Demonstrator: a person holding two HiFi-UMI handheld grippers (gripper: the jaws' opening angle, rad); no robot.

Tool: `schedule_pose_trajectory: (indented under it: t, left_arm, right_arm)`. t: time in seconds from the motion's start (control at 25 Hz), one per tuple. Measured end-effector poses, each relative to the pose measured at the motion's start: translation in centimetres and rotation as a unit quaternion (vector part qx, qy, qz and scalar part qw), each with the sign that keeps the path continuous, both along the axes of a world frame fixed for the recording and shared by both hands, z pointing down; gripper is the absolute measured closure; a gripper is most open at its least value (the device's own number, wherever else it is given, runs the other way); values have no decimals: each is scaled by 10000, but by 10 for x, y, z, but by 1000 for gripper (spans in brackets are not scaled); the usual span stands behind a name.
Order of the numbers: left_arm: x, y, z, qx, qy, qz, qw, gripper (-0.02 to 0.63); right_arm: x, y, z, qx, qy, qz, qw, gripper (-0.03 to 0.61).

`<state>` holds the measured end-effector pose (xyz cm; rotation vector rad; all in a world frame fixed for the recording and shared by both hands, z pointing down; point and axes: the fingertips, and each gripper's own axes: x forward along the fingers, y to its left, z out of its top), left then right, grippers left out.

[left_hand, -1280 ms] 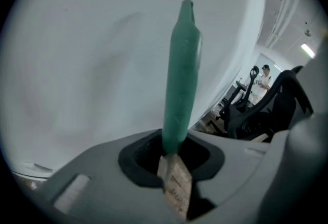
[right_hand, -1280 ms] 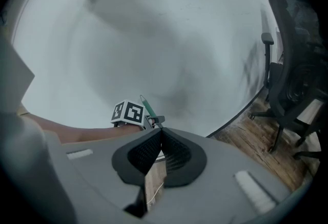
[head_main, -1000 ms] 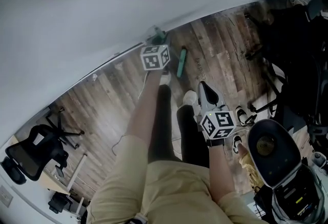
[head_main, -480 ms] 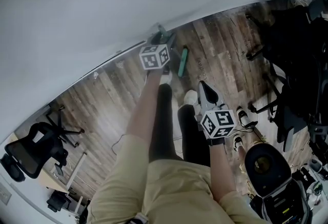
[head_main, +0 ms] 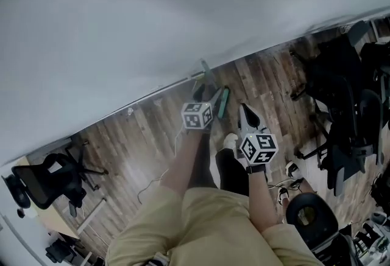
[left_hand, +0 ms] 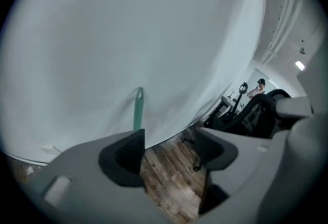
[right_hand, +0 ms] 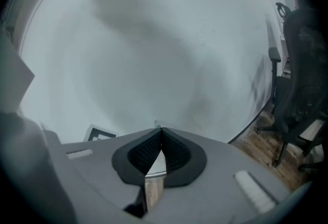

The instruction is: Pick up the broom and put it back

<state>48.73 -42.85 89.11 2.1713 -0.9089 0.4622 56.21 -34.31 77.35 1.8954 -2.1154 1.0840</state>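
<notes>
The green broom [head_main: 223, 103] leans on the white wall [head_main: 152, 21], its head on the wood floor and its handle tip [left_hand: 138, 106] against the wall. My left gripper [head_main: 205, 100] hangs just in front of it, apart from it. In the left gripper view its jaws [left_hand: 171, 141] are opening wide, with only floor and wall between them. My right gripper [head_main: 247, 112] is beside it on the right, shut, its pads meeting tip to tip [right_hand: 160, 133] on nothing.
A black office chair [head_main: 42, 179] stands at the left, and more black chairs [head_main: 341, 106] crowd the right. A thin cable [head_main: 159, 177] lies on the floor. A round black device [head_main: 309, 216] sits near my right leg. A person [left_hand: 259, 86] stands far off.
My left gripper has opened and come away from the broom handle, which now rests on the wall. Both grippers have risen and drawn back towards me.
</notes>
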Motion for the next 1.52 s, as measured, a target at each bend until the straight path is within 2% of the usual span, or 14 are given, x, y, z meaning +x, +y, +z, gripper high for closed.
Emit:
schedule_pose_trajectory:
  t: [0.12, 0.24, 0.36, 0.48, 0.76, 0.88, 1.08, 1.28, 1.52]
  left_arm:
    - [5, 9, -66, 476, 63, 58, 9988, 355]
    - [5, 7, -141, 1161, -2, 18, 9932, 407]
    - [-6, 3, -217, 1900, -96, -25, 9817, 438]
    - [-16, 5, -285, 2504, -32, -68, 9681, 467]
    - [-19, 29, -410, 3397, 315, -322, 9394, 562]
    - [-20, 43, -442, 3617, 453, -384, 9304, 599]
    - [-30, 63, -464, 3735, 421, -348, 9260, 612]
    - [-27, 75, -457, 3611, 601, -338, 9300, 614]
    - [-27, 73, -454, 3542, 621, -290, 9327, 614]
  right_arm:
    - [-1, -13, -51, 377, 95, -30, 9992, 574]
    - [4, -19, -104, 756, 212, 4, 9969, 575]
    - [2, -19, -156, 1168, 389, -107, 9923, 575]
    - [-3, -25, -210, 1682, 660, -280, 9831, 575]
    - [-5, -25, -310, 2643, 1148, -379, 9568, 575]
    - [-5, -17, -334, 2851, 1279, -345, 9493, 575]
    - [-10, -6, -357, 3054, 1413, -225, 9414, 575]
    - [-3, 5, -356, 3073, 1537, -220, 9389, 575]
    - [-8, 7, -354, 3037, 1619, -245, 9386, 575]
